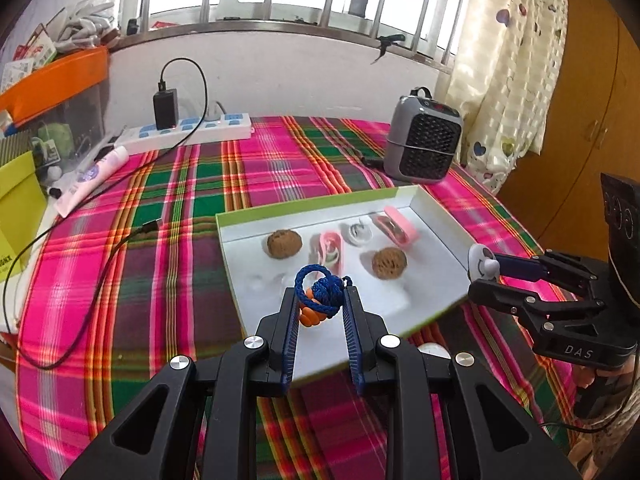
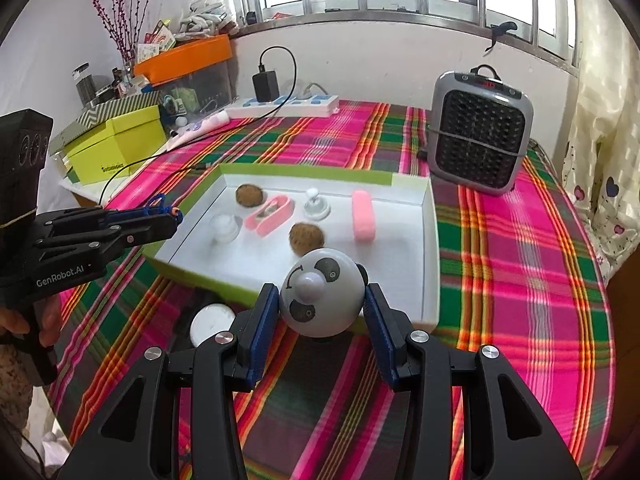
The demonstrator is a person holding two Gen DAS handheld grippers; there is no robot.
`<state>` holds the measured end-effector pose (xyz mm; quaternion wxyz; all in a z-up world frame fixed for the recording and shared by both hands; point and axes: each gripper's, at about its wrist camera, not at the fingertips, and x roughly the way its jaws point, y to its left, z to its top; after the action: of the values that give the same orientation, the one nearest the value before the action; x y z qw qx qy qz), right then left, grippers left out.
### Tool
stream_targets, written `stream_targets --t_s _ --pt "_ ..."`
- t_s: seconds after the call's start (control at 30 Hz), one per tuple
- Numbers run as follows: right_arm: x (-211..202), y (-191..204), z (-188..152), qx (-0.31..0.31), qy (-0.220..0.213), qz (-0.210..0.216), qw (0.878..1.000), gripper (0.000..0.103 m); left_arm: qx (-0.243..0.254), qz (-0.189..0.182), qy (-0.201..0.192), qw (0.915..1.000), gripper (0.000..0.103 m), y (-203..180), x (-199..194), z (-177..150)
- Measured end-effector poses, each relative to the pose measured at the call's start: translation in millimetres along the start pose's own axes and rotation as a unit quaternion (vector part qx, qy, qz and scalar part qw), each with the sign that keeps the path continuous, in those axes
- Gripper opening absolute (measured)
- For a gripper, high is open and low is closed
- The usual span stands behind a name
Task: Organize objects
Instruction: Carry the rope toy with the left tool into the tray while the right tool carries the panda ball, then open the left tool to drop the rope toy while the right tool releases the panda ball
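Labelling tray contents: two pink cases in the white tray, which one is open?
The left pink case, lying between the two brown walnuts: its hollow inside shows. The other pink case, nearer the tray's right wall, is a closed solid block.

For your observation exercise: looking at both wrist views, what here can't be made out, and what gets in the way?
- Left view: orange piece mostly wrapped by blue cord.
- Right view: white round object partly behind the right tool; what it is, unclear.
- Right view: left tool's load, blurred and small.
- Both views: clear items in tray, washed out.
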<state>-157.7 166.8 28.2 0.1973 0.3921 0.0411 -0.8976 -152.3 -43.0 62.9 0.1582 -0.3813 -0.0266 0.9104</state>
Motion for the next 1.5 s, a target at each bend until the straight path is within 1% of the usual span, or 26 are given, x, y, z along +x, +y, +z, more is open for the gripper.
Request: stream_targets --t_s 0.3,0.5,0.6,0.7,1.1,1.5 --pt "22 -16 21 0.001 0.006 -0.015 1.0 0.045 -0.003 0.007 0.005 1.0 0.02 9 21 18" --pt "43 -28 30 0.0 0.024 -0.034 0.999 0.045 -0.005 0.011 0.016 0.9998 0.02 16 38 25" --pt "50 -34 34 0.004 0.028 -0.037 0.999 0.045 -0.009 0.013 0.02 0.9997 0.02 19 45 28" --pt "56 -34 36 -0.005 0.035 -0.045 0.998 0.045 -0.008 0.013 0.023 0.9996 0.02 20 51 30" --pt "73 -34 39 -0.022 0.053 -0.045 0.997 0.045 -0.009 0.018 0.041 0.999 0.02 24 70 32" --pt "83 -26 41 -0.037 0.051 -0.039 0.997 0.045 -0.002 0.018 0.048 0.9987 0.021 22 77 31"
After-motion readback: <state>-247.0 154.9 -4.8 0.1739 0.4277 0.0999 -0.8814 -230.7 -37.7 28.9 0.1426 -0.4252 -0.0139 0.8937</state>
